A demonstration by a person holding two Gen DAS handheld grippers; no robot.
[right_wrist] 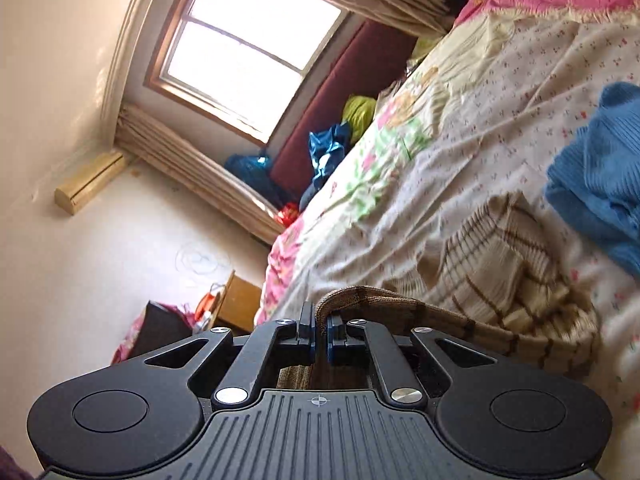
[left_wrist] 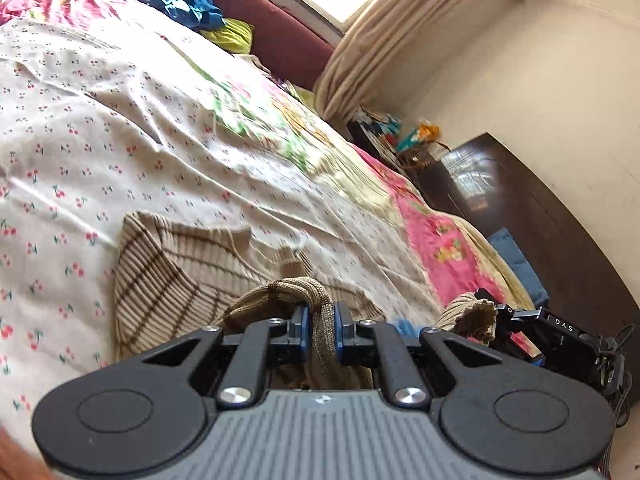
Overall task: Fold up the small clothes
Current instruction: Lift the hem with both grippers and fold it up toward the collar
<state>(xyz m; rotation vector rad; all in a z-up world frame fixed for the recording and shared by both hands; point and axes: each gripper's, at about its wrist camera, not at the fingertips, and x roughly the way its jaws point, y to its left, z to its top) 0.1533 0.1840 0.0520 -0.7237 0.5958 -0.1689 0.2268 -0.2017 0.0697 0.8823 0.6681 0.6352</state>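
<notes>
A beige knit garment with brown check stripes lies on the bed's cherry-print sheet. My left gripper is shut on a bunched thick edge of it, lifted off the sheet. In the right wrist view the same beige knit garment spreads to the right, and my right gripper is shut on its ribbed edge, which arcs up from the jaws. The right gripper also shows at the lower right of the left wrist view, cloth in its tip.
A blue knit garment lies on the sheet at the right. A pink floral quilt covers the bed's edge. Dark wooden furniture stands beside the bed. Blue and yellow clothes pile by the maroon headboard under the window.
</notes>
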